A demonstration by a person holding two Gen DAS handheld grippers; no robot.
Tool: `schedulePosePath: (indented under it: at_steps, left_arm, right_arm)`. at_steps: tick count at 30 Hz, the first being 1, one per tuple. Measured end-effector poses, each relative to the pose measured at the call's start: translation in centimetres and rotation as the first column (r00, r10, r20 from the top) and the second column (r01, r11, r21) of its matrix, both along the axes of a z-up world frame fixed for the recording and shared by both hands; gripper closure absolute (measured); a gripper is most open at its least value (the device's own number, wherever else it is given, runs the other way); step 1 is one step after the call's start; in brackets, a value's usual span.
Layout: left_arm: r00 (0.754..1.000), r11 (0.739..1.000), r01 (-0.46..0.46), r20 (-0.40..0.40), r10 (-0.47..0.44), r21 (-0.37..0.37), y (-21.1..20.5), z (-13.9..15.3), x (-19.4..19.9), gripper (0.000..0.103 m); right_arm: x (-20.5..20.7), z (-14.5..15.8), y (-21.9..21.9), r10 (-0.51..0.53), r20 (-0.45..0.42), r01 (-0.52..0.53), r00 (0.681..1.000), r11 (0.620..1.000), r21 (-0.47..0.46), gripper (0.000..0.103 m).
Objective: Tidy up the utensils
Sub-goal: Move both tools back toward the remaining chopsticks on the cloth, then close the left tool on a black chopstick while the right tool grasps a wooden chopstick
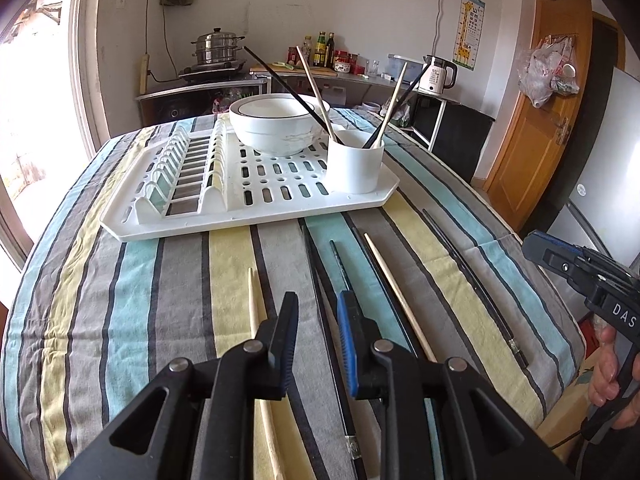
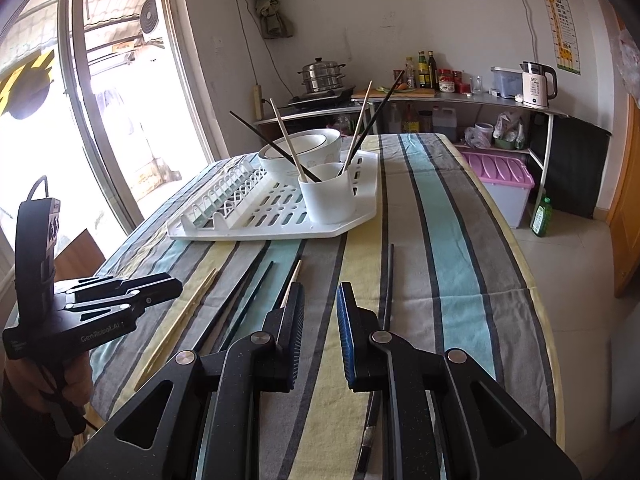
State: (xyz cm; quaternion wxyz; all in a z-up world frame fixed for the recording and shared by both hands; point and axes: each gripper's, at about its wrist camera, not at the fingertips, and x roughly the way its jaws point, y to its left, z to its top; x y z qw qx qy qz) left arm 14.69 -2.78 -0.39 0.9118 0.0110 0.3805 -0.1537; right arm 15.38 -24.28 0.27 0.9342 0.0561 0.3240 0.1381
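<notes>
Your loose chopsticks lie on the striped cloth at the near edge of the worktop, lengthwise toward the far edge: a pale wooden chopstick (image 1: 256, 320) nearest the left edge, then a dark chopstick (image 1: 320, 280) running under your left claw (image 1: 318, 344), another dark one (image 1: 340, 268) just beside it, a second wooden chopstick (image 1: 394, 292) to their right, and a lone black chopstick (image 1: 476, 280) well apart toward the right edge. Four more chopsticks, two pale and two black, already stand tilted in the white cup (image 1: 354, 160), which sits at the near right corner of the white drying rack (image 1: 168, 220) in the middle of the worktop. A white bowl (image 1: 276, 124) with a dark rim line sits on the rack just behind the cup. Your left claw hangs released above the dark chopsticks, its two fingers apart and nothing between them. Your right claw (image 2: 320, 336) is likewise released and empty, poised over the cloth between the second wooden chopstick (image 2: 292, 280) and the lone black chopstick (image 2: 388, 288); it shows at the right edge of the left wrist view, gripped by your hand (image 1: 608, 376). Beyond the far edge a counter carries a steel steamer pot (image 1: 216, 46), bottles (image 1: 322, 48) and a white kettle (image 1: 438, 74).
</notes>
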Motion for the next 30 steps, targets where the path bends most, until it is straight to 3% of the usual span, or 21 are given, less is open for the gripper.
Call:
schedulePosePath:
  at_steps: [15,30]
  left_arm:
    - [0.989,0.999,0.025,-0.148,-0.018,0.041,-1.7,-3.0,6.9,0.082]
    - [0.985,0.999,0.035,-0.17,-0.028,0.036,-1.6,-4.1,8.4,0.082]
  right_arm:
    - [6.5,-3.5,3.0,0.049,-0.194,-0.048,0.98,0.999,0.012,0.086]
    - [10.4,-6.4,4.8,0.042,-0.288,-0.046,0.957,0.999,-0.005,0.086]
